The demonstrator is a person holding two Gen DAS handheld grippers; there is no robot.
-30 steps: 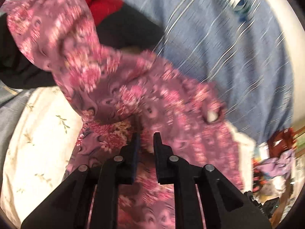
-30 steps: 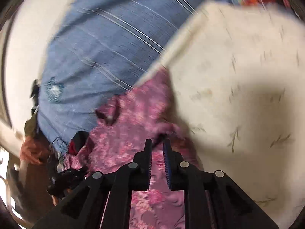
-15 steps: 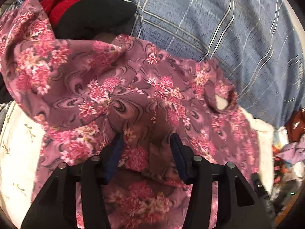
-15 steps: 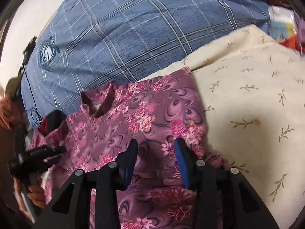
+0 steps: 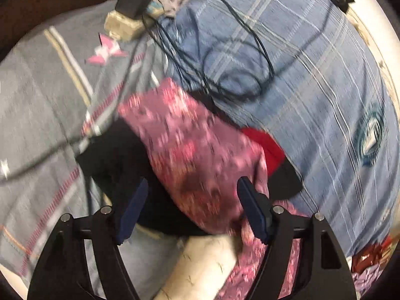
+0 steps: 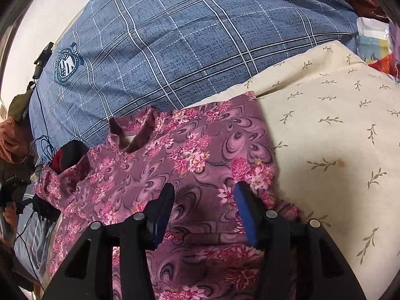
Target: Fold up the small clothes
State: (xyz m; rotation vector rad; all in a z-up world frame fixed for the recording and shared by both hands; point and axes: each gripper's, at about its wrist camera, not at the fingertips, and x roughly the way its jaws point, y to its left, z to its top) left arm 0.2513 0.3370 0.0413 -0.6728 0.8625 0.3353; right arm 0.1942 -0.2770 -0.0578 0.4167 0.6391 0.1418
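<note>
A small purple top with pink flowers [image 6: 190,165] lies flat on a cream pillow with a leaf print [image 6: 337,130], its collar toward the blue checked cover. My right gripper [image 6: 203,197] is open and empty, just above the top's lower middle. In the left wrist view the top's sleeve [image 5: 197,155] drapes over a black garment [image 5: 117,155]. My left gripper [image 5: 192,195] is open and empty, its jaws wide on either side of that sleeve. This view is blurred.
A blue checked cover [image 6: 187,37] with a crest lies behind the top. A red and black garment [image 5: 270,150] sits beside the sleeve. Dark cables [image 5: 225,57] loop on the cover. A grey striped sheet [image 5: 45,95] lies to the left. Clutter sits at the right edge [image 6: 375,37].
Both grippers have opened and let go of the purple top, which now lies spread on the pillow. The left gripper has swung toward the sleeve end and the garment pile.
</note>
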